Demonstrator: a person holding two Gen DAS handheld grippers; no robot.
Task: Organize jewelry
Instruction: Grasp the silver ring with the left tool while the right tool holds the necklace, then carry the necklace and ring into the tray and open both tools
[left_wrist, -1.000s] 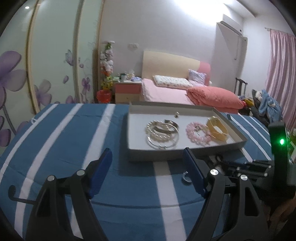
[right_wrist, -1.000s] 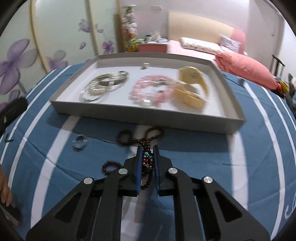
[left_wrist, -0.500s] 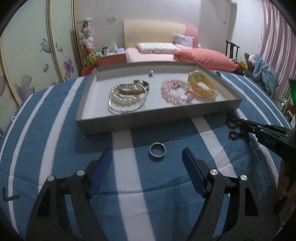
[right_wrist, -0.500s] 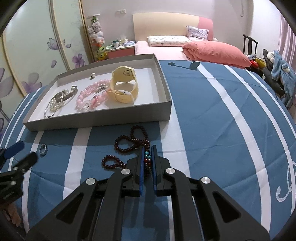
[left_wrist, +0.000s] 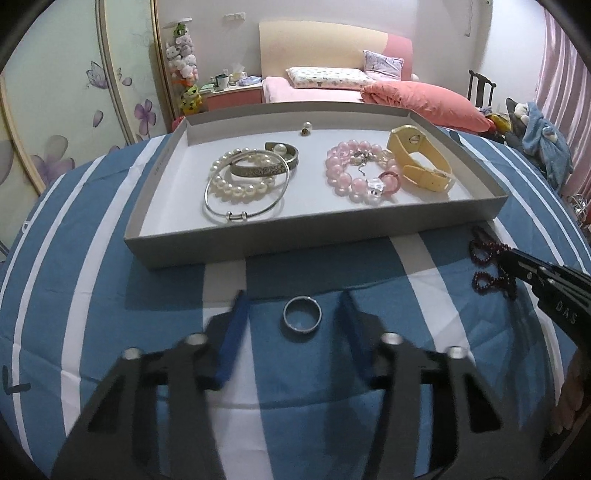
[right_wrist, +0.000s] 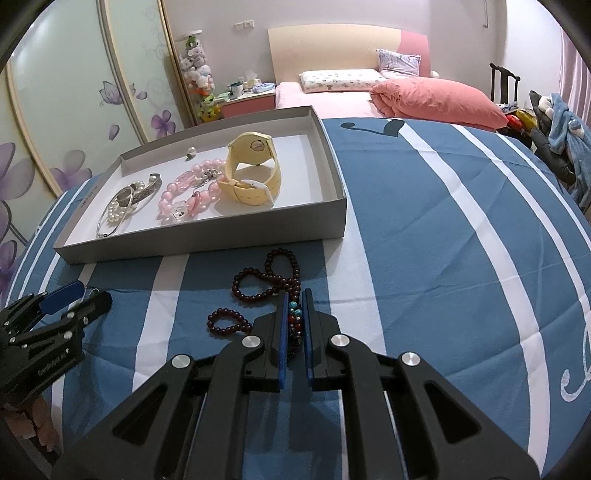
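Note:
A grey tray (left_wrist: 258, 246) on the blue striped cloth holds pearl and silver bangles (left_wrist: 245, 181), a pink bead bracelet (left_wrist: 356, 173), a yellow watch (left_wrist: 421, 162) and a small earring (left_wrist: 306, 129). A silver ring (left_wrist: 302, 314) lies on the cloth in front of the tray, between the blue fingers of my open left gripper (left_wrist: 293, 299). My right gripper (right_wrist: 294, 297) is shut on a dark red bead necklace (right_wrist: 273, 284) that lies on the cloth near the tray's (right_wrist: 207, 247) front right corner. The necklace also shows in the left wrist view (left_wrist: 487, 266).
The table is round, with a blue and white striped cloth (right_wrist: 443, 221). Behind it stand a bed with a pink quilt (right_wrist: 436, 99), a nightstand (right_wrist: 247, 101) and wardrobe doors with flower print (left_wrist: 55, 110).
My left gripper has moved forward and down, so the silver ring now lies between its fingers. My right gripper stays shut on the necklace and has barely moved.

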